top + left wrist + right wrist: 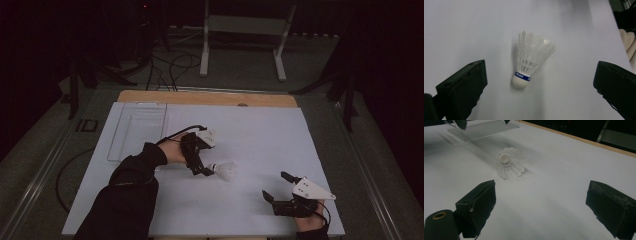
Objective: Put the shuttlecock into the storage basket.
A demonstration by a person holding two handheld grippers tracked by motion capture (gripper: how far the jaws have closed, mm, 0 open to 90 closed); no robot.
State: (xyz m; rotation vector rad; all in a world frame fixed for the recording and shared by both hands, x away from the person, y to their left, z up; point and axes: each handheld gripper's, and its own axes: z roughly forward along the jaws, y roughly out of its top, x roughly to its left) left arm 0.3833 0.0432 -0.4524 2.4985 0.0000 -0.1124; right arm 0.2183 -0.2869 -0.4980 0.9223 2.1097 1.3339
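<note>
Left gripper (206,170): jaws wide apart, hovering at shuttlecock (530,63), not touching. Right gripper (277,187): jaws wide, holding nothing, well apart from it on table (250,130).

Bare table (250,135) around shuttlecock (226,170) (tray (137,131) well apart).

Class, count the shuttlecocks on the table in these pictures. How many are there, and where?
1. The shuttlecock lies on the white table near its middle, just ahead of the left gripper, whose open jaws flank it without touching.
</note>
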